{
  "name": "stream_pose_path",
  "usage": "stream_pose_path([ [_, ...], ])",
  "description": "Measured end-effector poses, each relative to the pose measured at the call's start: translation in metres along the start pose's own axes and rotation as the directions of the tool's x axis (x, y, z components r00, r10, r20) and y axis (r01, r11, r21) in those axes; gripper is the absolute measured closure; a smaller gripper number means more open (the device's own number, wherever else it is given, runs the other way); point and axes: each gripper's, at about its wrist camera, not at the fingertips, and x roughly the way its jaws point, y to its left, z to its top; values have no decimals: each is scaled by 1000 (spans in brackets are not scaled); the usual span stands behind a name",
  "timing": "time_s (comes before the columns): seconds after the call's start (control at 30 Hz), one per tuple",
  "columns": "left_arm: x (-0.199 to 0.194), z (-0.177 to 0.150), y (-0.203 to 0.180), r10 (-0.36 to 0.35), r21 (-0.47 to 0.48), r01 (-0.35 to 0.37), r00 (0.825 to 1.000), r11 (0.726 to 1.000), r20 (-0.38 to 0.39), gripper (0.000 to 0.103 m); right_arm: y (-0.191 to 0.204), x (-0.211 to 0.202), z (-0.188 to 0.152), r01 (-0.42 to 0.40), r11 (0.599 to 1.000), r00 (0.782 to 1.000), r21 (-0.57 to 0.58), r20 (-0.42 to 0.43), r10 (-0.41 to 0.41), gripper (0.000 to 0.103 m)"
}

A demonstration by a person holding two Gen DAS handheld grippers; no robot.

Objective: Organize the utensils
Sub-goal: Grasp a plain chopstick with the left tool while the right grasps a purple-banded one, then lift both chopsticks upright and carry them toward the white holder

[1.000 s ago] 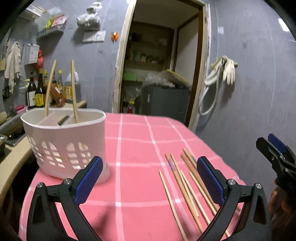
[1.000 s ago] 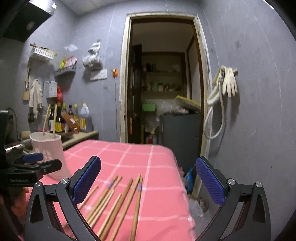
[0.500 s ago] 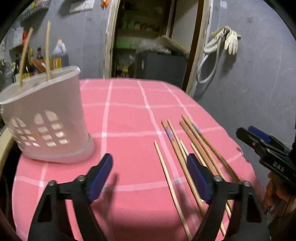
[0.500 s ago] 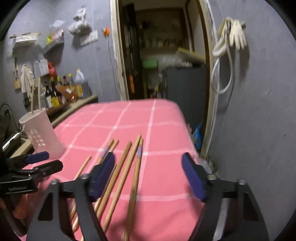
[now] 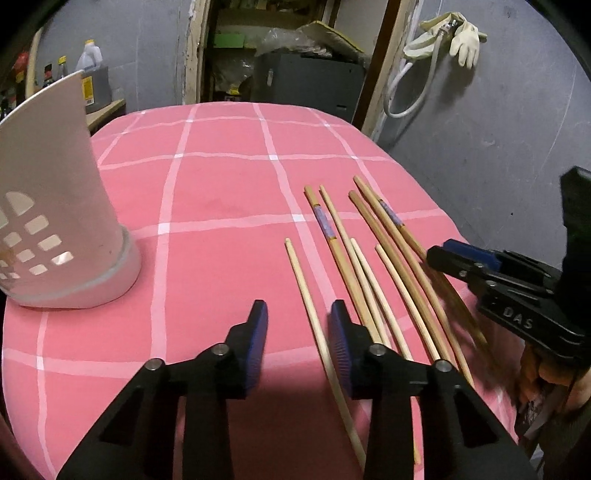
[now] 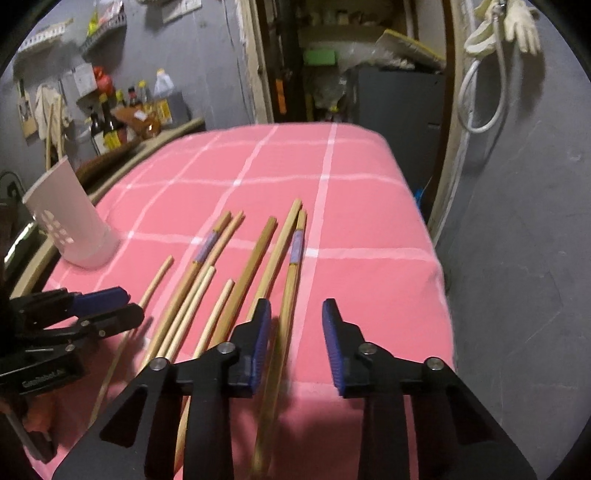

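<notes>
Several wooden chopsticks (image 5: 369, 258) lie side by side on the pink checked tablecloth (image 5: 221, 184). My left gripper (image 5: 297, 314) hovers low over their left end. Its jaws are closing, with the pale leftmost chopstick (image 5: 299, 273) lying between them, untouched. My right gripper (image 6: 295, 314) is also closing, over the purple-banded chopstick (image 6: 295, 251) at the right of the row; its pads are not on the chopstick. A white perforated holder (image 5: 55, 192) stands at the left of the table, also seen in the right wrist view (image 6: 70, 221). Each view shows the other gripper (image 5: 443, 254) (image 6: 125, 306) at its edge.
The table's right edge (image 6: 436, 258) drops off close beside the chopsticks. Bottles (image 6: 110, 129) crowd a counter behind the holder. Behind the table are an open doorway with a dark cabinet (image 5: 306, 81) and gloves (image 5: 465, 33) hanging on the grey wall.
Both grippers have tipped downward and moved in over the chopsticks. Their jaws have narrowed from wide apart to a small gap.
</notes>
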Motion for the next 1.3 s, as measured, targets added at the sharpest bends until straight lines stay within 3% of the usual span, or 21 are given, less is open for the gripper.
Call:
stream_pose_path([
  [0.17, 7, 1, -4, -10, 9, 10, 999, 1000, -39, 81, -2, 15, 9, 5, 1000, 998, -17, -59, -6, 85],
  [0.4, 18, 9, -5, -25, -4, 25, 997, 1000, -69, 94, 0, 26, 19, 14, 999, 995, -31, -102, -17, 85],
  [0.47, 20, 9, -6, -27, -12, 26, 997, 1000, -73, 97, 0, 27, 22, -3, 1000, 994, -27, -110, 0, 94],
  [0.57, 19, 10, -4, -42, -30, 40, 996, 999, -74, 100, -3, 26, 23, -30, 1000, 993, 9, -114, 31, 98],
  [0.73, 11, 9, -3, -69, -46, 67, 997, 997, -46, 100, -7, 10, 19, -66, 994, 996, 82, -50, 70, 98],
  [0.87, -5, 9, -5, -82, -44, 83, 996, 996, 25, 100, -7, -15, 15, -118, 985, 992, 126, 65, 110, 98],
  [0.97, -24, 9, -3, -87, -47, 93, 989, 995, 116, 100, 1, -38, 10, -174, 977, 968, 125, 203, 147, 98],
  [1.03, -39, 7, -2, -92, -52, 104, 976, 993, 197, 100, 8, -52, 7, -216, 970, 939, 112, 296, 175, 98],
  [1.13, -63, 5, -2, -70, -59, 95, 942, 994, 327, 100, 22, -70, 3, -278, 958, 877, 71, 426, 223, 98],
  [1.3, -90, 3, 3, -59, -78, 106, 889, 991, 455, 100, 46, -83, 5, -339, 941, 797, 8, 533, 283, 98],
])
